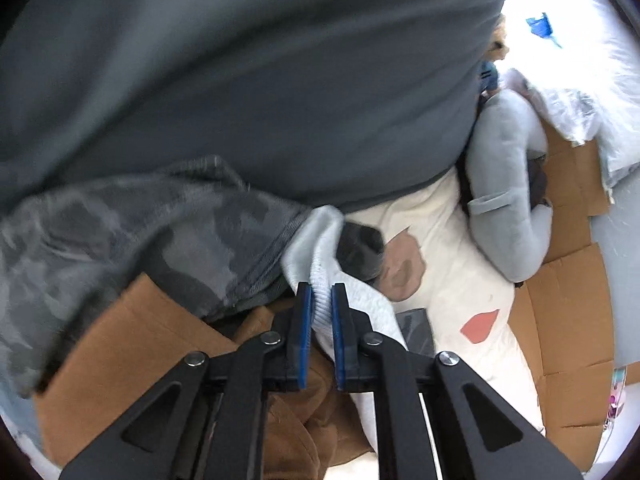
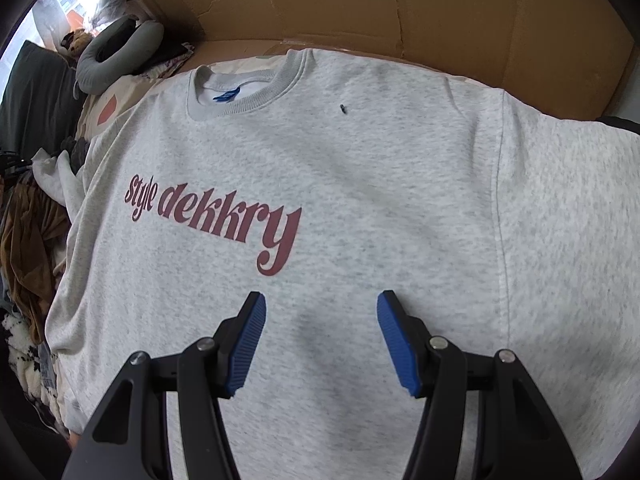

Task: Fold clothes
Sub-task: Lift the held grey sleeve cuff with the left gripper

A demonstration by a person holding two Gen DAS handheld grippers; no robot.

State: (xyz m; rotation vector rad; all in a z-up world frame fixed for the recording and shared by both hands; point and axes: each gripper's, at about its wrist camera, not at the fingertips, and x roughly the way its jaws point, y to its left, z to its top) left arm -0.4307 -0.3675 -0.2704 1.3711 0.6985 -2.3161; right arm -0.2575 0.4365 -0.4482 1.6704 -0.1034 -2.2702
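Flattened cardboard (image 2: 460, 12) is seen spread as a surround rather than a closed box; on it lies a cream sheet with coloured patches (image 1: 460, 280), and a grey curved pillow (image 1: 504, 208) is laid at its edge. A dark grey garment (image 1: 240, 80), a camouflage-patterned garment (image 1: 120, 232) and a brown garment (image 1: 296, 432) are heaped beside it.

The light heather-grey sweatshirt (image 2: 360, 200) is spread flat, front up, with a ribbed crew collar, a blue neck tag and maroon lettering reading "Style dekkry". Its ribbed white cuff (image 1: 322, 300) is clamped between the blue pads of the left gripper (image 1: 321, 292) — the jaws pressed together on the fabric. The right gripper (image 2: 321, 300) is held over the sweatshirt's lower front, its jaws apart and nothing between them.
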